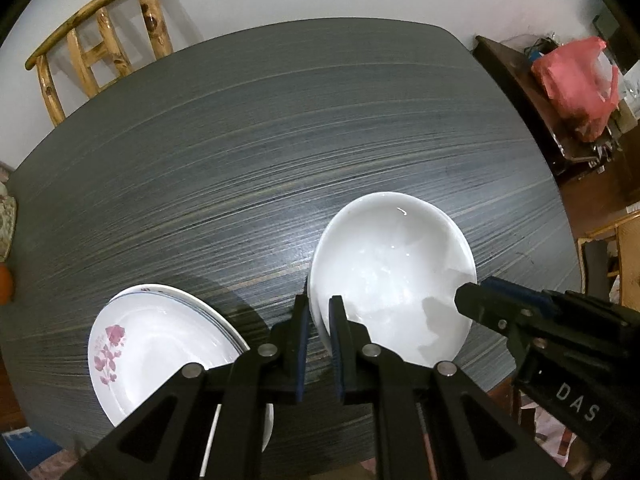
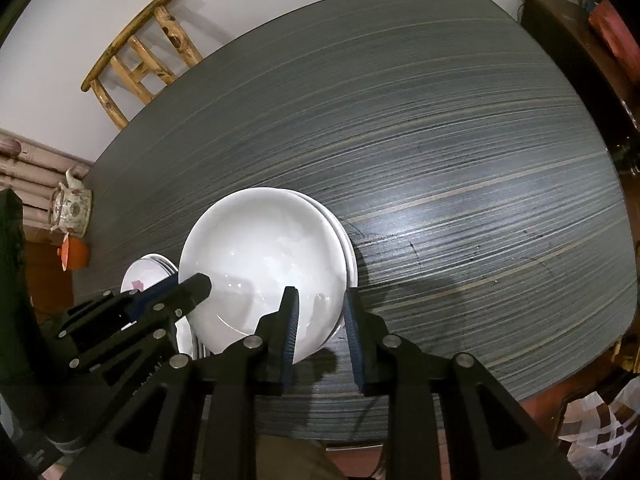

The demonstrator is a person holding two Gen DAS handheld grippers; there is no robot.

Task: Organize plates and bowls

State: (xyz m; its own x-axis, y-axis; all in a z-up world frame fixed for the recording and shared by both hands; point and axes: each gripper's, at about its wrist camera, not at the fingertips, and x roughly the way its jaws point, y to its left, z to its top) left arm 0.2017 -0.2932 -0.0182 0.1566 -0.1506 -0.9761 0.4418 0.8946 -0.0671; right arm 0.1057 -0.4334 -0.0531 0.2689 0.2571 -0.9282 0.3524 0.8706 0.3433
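On the dark striped table (image 1: 280,140) stands a stack of plain white bowls (image 1: 392,260), near its front edge. My left gripper (image 1: 319,308) points steeply down, shut on the near left rim of the top bowl, which fills the narrow gap between its blue pads. My right gripper (image 2: 322,304) straddles the right rim of the same bowl (image 2: 260,248). One pad is over the inside and one outside, and they stand apart from the rim, so it is open. Left of the bowls lies a stack of flowered plates (image 1: 160,340), half hidden under my left gripper.
A wooden chair (image 1: 100,40) stands behind the table's far left corner. A red plastic bag (image 1: 576,84) lies on a dark side table to the right. A flowered teapot (image 2: 72,208) and an orange object (image 2: 74,254) sit beyond the table's left edge.
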